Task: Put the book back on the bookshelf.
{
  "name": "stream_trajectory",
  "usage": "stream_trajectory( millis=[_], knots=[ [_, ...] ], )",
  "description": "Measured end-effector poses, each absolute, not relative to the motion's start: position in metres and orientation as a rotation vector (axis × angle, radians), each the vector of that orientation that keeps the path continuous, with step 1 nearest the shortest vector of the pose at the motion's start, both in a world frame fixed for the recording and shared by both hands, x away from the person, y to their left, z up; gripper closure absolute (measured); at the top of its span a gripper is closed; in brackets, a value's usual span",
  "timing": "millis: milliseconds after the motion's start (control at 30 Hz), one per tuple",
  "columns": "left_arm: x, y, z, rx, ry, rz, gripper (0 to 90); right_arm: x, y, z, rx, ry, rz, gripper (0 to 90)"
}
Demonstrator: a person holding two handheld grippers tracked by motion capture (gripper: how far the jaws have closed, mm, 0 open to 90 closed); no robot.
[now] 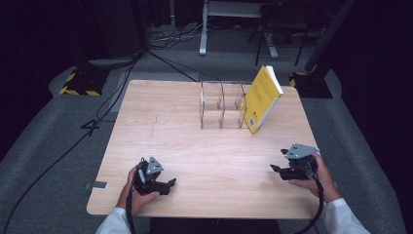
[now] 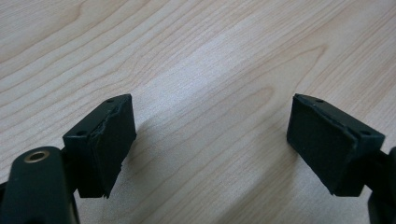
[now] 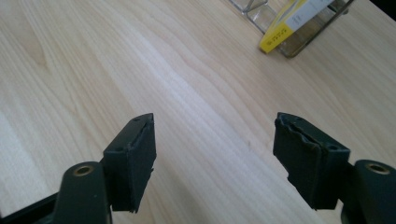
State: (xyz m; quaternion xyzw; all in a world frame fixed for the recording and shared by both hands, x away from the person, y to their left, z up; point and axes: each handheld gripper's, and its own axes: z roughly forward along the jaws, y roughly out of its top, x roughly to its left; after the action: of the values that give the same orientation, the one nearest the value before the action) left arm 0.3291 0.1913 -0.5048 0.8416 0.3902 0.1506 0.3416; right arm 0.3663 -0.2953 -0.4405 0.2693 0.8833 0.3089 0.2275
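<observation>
A yellow book (image 1: 263,97) leans tilted in the right end of a clear acrylic rack (image 1: 221,105) at the far middle of the wooden table (image 1: 195,146). In the right gripper view the book's lower corner (image 3: 280,30) shows at the top, inside the rack (image 3: 303,37). My left gripper (image 1: 170,184) rests near the front left edge, open, with bare wood between its pads (image 2: 210,135). My right gripper (image 1: 278,161) is at the front right, well short of the book, open and empty (image 3: 215,154).
Both hands in white sleeves enter from the bottom. Cables, a yellow-and-black striped stand base (image 1: 80,83) and table legs (image 1: 203,34) lie on the grey floor beyond the table. Bare wood spans between the grippers and the rack.
</observation>
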Motion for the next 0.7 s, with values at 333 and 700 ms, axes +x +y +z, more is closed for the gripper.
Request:
stream_trajectory(
  millis=[333, 700],
  knots=[
    [0.329, 0.191, -0.505, 2.189, 1.015, 0.392, 16.2, 0.348, -0.330, -0.462, 0.827, 2.403, 0.892, 28.5],
    [0.329, 0.191, -0.505, 2.187, 1.018, 0.394, 16.2, 0.340, -0.362, -0.488, 1.002, 2.362, 0.928, 26.8]
  ],
)
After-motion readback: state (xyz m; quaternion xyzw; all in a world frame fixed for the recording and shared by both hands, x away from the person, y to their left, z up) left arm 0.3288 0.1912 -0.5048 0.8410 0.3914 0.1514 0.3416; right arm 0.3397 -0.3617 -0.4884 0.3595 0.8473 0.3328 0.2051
